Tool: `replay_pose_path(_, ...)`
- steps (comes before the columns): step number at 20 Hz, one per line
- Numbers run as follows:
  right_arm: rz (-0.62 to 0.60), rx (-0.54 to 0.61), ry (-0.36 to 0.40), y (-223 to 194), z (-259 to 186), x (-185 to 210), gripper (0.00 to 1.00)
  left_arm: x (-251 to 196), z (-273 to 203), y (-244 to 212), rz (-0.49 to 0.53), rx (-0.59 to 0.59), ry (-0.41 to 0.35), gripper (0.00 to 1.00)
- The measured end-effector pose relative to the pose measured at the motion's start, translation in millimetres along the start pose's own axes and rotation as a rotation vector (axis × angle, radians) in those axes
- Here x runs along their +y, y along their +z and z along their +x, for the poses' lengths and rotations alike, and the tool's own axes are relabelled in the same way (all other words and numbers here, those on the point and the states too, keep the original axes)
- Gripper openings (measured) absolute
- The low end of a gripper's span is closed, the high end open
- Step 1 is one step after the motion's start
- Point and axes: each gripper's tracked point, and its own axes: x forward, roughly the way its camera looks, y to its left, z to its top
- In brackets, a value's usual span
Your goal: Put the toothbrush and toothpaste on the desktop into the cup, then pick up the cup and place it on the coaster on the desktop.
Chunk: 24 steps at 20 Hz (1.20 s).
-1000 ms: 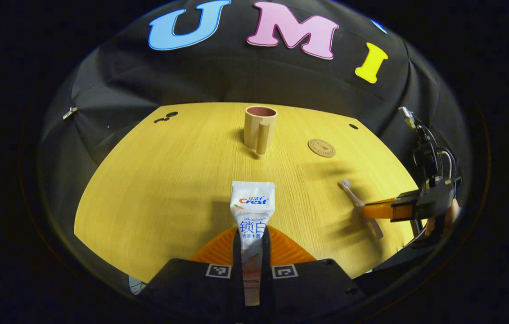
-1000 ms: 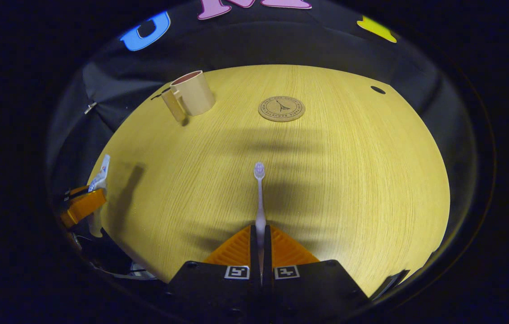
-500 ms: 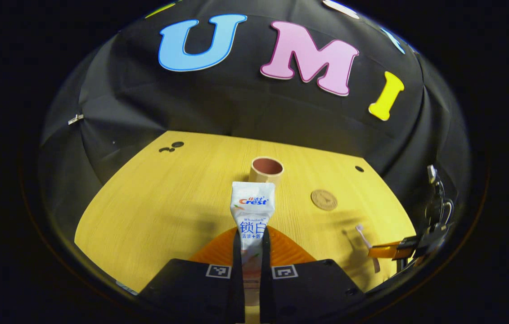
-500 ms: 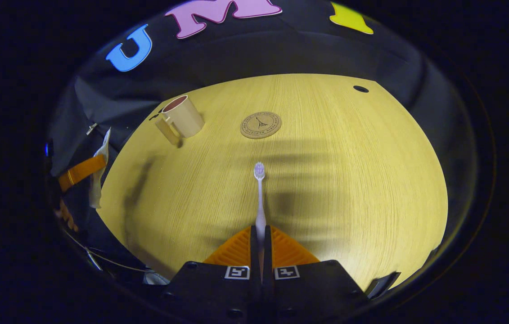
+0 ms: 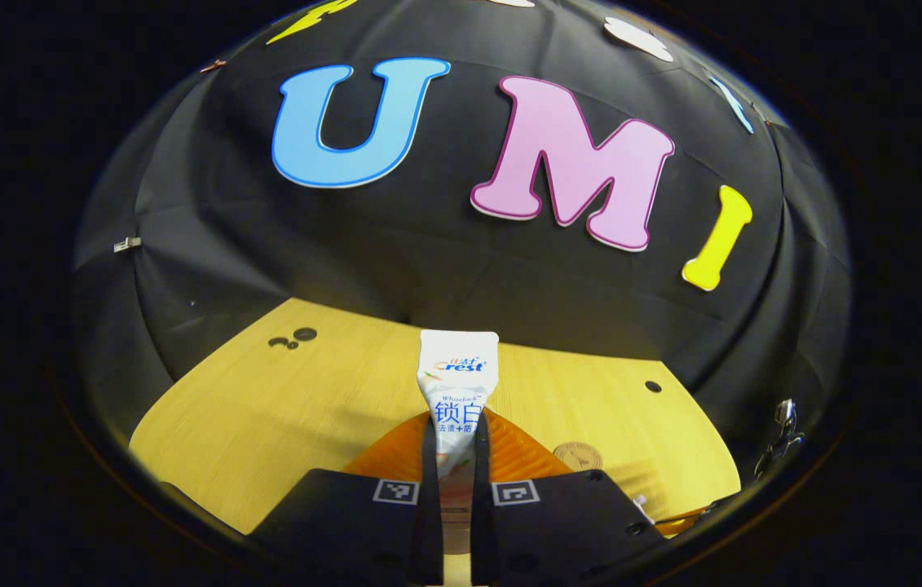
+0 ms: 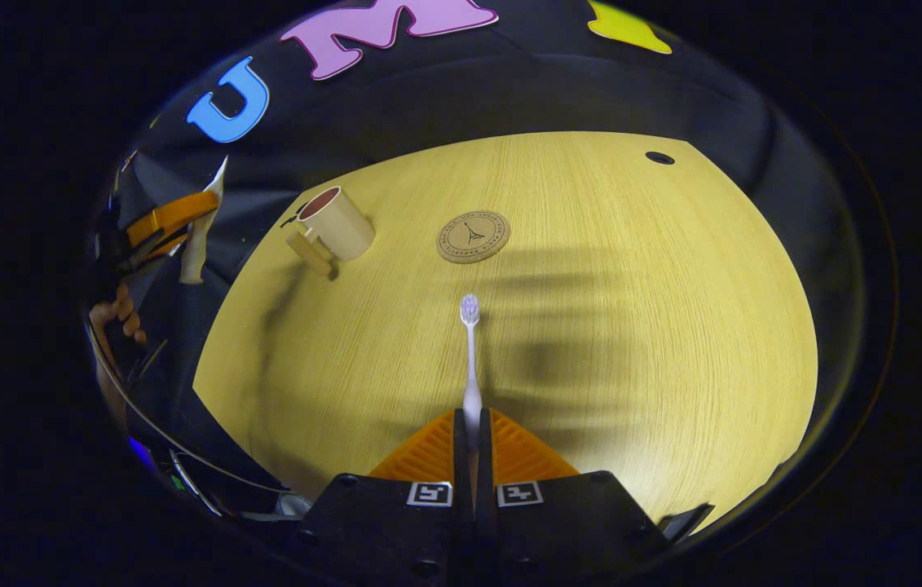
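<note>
Left gripper (image 5: 452,456) pinching the toothpaste (image 5: 457,383) and right gripper (image 6: 469,444) pinching the toothbrush (image 6: 470,359), both aloft; centre each over the cup (image 6: 336,228) before release.

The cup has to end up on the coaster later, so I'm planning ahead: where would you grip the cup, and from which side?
I'd grip the cup by its handle. The cup stands upright on the table with the handle on its near side, toward the front edge, so come in low from there, one finger on each flat side. The coaster lies flat and apart, to the cup's right in the right gripper view.
</note>
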Motion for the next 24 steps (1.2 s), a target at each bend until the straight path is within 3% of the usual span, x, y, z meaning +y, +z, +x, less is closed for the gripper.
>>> replay_pose_path(7,-0.01,0.023,0.019,12.3,2.9,-3.2,0.05,-9.5,60.8,44.8,-0.069,-0.179,0.014,0.18)
replay_pose_path(15,-0.011,0.041,0.01,20.2,7.9,-14.7,0.05,-2.3,131.8,37.5,-0.157,-0.264,0.064,0.18)
replay_pose_path(24,-0.028,0.067,0.009,15.1,13.9,-18.3,0.05,19.4,170.0,1.8,-0.215,-0.25,0.145,0.21)
